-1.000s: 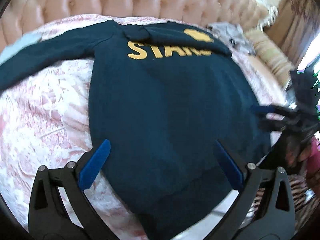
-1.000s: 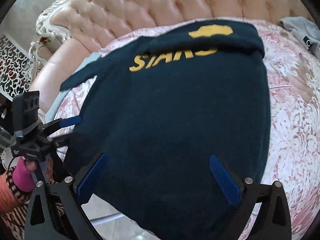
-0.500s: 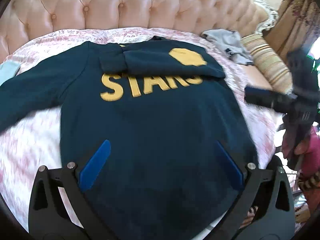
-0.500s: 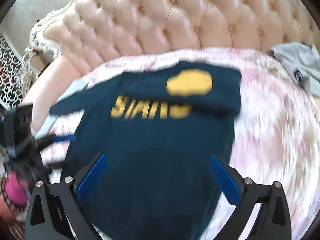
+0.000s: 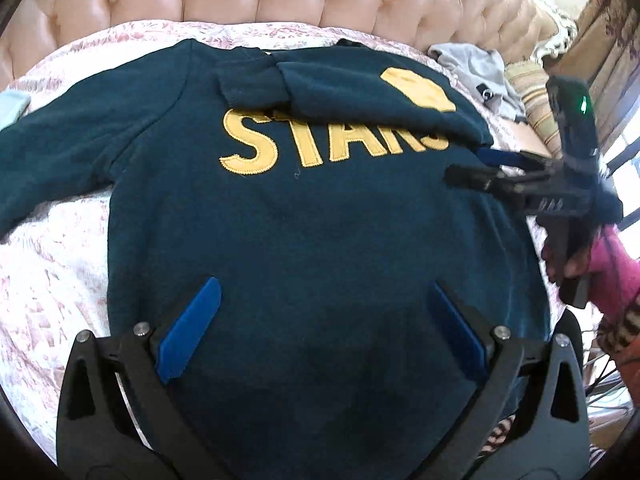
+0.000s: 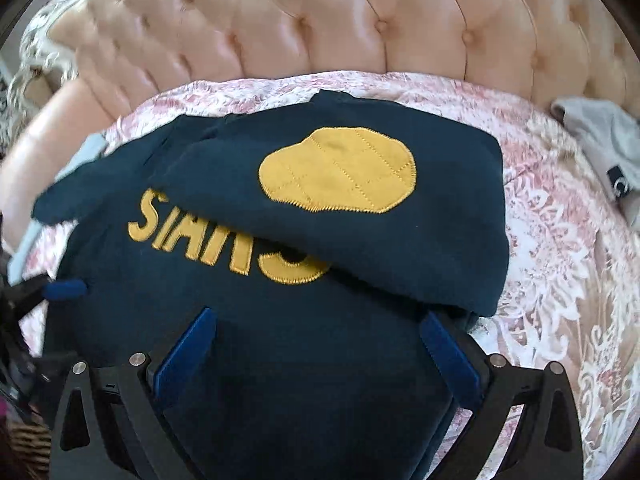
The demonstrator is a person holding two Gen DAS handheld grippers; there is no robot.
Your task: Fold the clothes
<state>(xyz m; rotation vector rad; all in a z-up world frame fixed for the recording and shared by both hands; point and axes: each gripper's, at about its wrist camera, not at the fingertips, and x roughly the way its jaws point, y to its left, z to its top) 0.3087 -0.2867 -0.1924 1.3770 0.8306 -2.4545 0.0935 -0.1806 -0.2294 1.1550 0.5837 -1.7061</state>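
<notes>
A navy sweatshirt (image 5: pixel 312 232) with yellow "STARS" lettering lies face up on the bed. One sleeve (image 6: pixel 360 216), bearing a yellow patch (image 6: pixel 336 170), is folded across the chest and covers part of the lettering. The other sleeve (image 5: pixel 60 144) stretches out flat to the left. My left gripper (image 5: pixel 324 282) hovers open over the lower body of the sweatshirt. My right gripper (image 6: pixel 318 314) is open just below the folded sleeve; in the left wrist view the right gripper (image 5: pixel 468 165) sits at the sweatshirt's right edge. Neither holds cloth.
A pink floral bedspread (image 5: pixel 52 280) lies under the sweatshirt, with a tufted pink headboard (image 6: pixel 320 20) behind. A grey garment (image 6: pixel 600 148) is crumpled at the far right, beside a striped cushion (image 5: pixel 532 96). A pale blue cloth (image 5: pixel 12 104) shows at the left edge.
Both grippers moved forward over the sweatshirt toward its chest, staying open. The right gripper came up to the folded sleeve's lower edge. The sweatshirt has not moved.
</notes>
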